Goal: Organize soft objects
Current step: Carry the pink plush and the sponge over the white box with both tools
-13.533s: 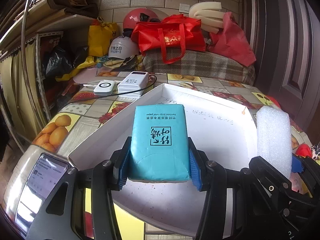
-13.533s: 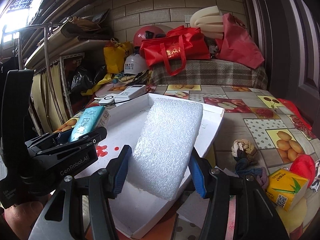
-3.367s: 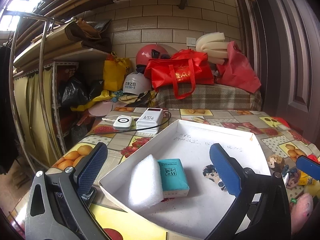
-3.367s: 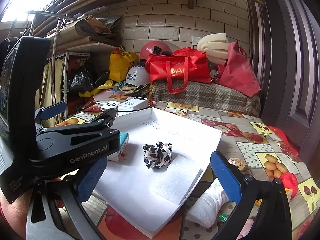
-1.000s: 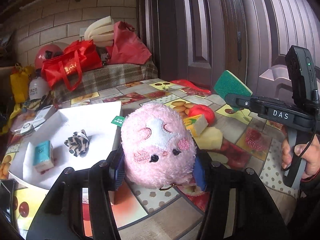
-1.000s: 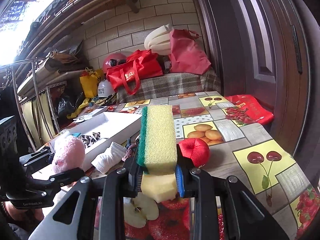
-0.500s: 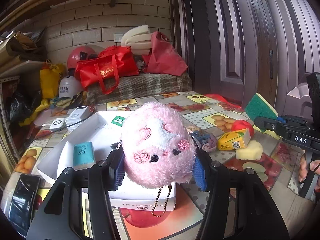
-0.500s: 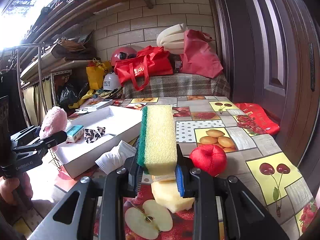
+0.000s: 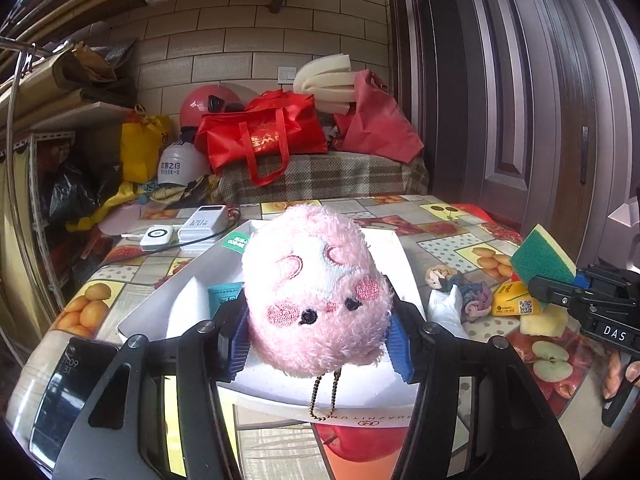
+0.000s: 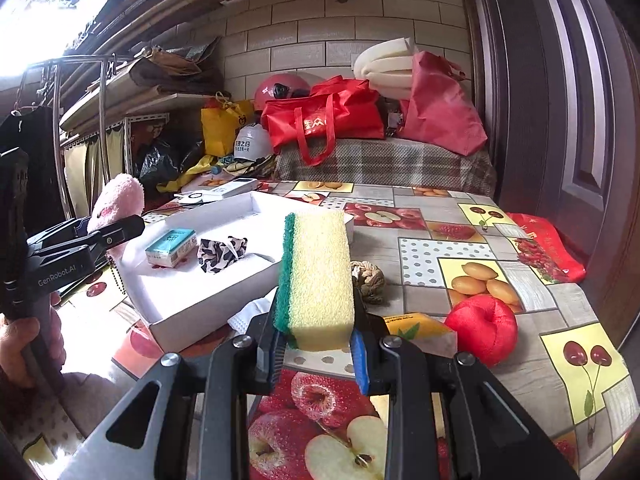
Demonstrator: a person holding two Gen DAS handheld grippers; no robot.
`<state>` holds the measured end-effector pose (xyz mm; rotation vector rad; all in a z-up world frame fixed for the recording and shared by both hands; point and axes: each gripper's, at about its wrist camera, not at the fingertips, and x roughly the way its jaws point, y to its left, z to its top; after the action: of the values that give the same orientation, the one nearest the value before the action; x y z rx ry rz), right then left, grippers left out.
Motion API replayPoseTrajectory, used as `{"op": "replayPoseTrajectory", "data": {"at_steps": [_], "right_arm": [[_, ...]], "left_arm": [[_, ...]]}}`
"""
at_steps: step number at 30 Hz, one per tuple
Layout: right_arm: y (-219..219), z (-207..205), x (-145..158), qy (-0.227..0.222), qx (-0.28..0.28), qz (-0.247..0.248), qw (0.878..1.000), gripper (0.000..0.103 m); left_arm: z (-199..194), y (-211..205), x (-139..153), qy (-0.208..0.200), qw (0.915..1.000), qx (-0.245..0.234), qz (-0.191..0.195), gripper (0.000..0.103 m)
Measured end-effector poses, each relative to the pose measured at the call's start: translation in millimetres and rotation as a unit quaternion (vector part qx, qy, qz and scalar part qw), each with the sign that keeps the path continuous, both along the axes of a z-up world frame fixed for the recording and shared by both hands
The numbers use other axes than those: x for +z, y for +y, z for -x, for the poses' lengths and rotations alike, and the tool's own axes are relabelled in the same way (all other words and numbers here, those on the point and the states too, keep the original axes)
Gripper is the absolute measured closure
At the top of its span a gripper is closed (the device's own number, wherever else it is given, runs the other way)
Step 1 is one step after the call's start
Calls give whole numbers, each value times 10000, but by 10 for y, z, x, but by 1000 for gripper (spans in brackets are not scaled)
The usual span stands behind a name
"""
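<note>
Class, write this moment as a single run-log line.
left gripper: shut on pink plush toy | right gripper: shut on sponge | white box: holds tissue pack, spotted cloth

In the left wrist view the fluffy pink plush toy (image 9: pixel 316 300) hides most of the shallow white cardboard box (image 9: pixel 400 256), leaving only a corner of the teal tissue pack (image 9: pixel 224 294) showing. In the right wrist view the yellow-and-green sponge block (image 10: pixel 318 280) covers part of the yellow juice carton (image 10: pixel 416 326) and the white cloth (image 10: pixel 250 314).

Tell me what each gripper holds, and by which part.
Left gripper: pink plush toy, squeezed across its lower sides. Right gripper: yellow-green sponge, clamped at its bottom end.
</note>
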<state>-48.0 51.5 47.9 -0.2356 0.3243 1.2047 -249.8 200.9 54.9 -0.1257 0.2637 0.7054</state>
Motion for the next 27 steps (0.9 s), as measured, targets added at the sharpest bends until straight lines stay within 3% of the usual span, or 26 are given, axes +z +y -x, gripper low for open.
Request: {"op": "replayPoseTrajectory", "data": {"at_steps": [14,27], "right_arm": [[366,184,-9,-130,280,160,9994,76],[701,270,-23,176,456,230,9985,75]], "left_arm": [[-57,268,-22,64,9994,331,75,47],[-117,387,-37,90,9990,424,102,47]]}}
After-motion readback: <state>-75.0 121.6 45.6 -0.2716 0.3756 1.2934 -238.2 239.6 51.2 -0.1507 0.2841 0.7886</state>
